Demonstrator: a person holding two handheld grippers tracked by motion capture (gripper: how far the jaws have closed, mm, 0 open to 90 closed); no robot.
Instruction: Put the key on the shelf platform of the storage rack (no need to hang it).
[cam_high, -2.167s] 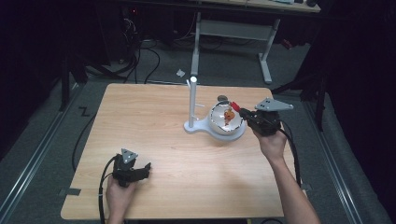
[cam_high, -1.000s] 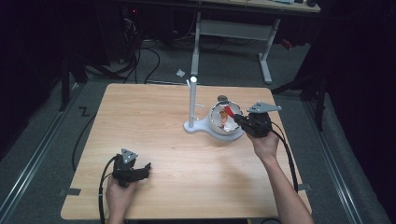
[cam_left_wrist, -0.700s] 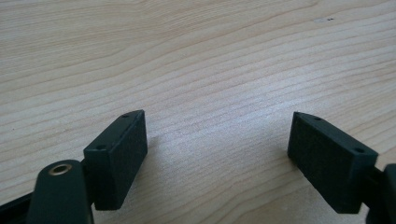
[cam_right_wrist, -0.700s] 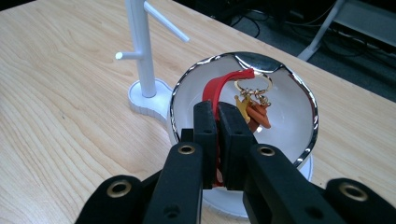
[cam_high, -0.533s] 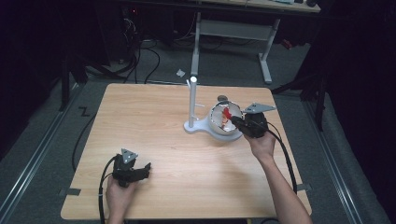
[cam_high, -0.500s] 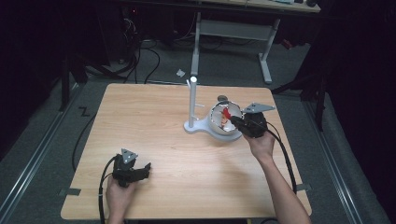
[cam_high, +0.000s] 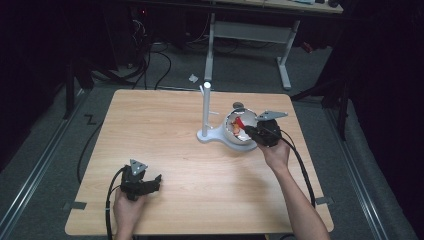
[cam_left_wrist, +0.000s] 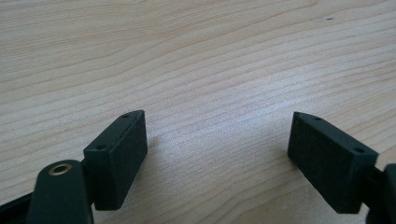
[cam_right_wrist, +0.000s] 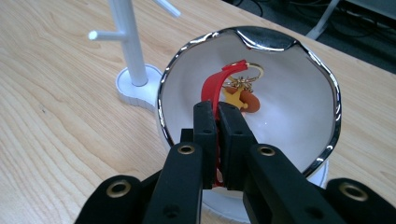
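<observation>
The right gripper (cam_right_wrist: 218, 122) has its jaws clamped on the red strap (cam_right_wrist: 211, 89) of a keychain (cam_right_wrist: 242, 97) lying inside the white bowl (cam_right_wrist: 299, 107), just right of the white stand (cam_right_wrist: 128, 42). The thin strap could slip free, or a snagged charm could tip the bowl. The left gripper (cam_left_wrist: 217, 154) rests near-left on the surface (cam_high: 160, 125), jaws apart.

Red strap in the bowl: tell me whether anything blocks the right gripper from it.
Nothing visible does. The right gripper is already shut on the red strap, inside the white bowl. The white stand stands beside the bowl, off to one side.
</observation>
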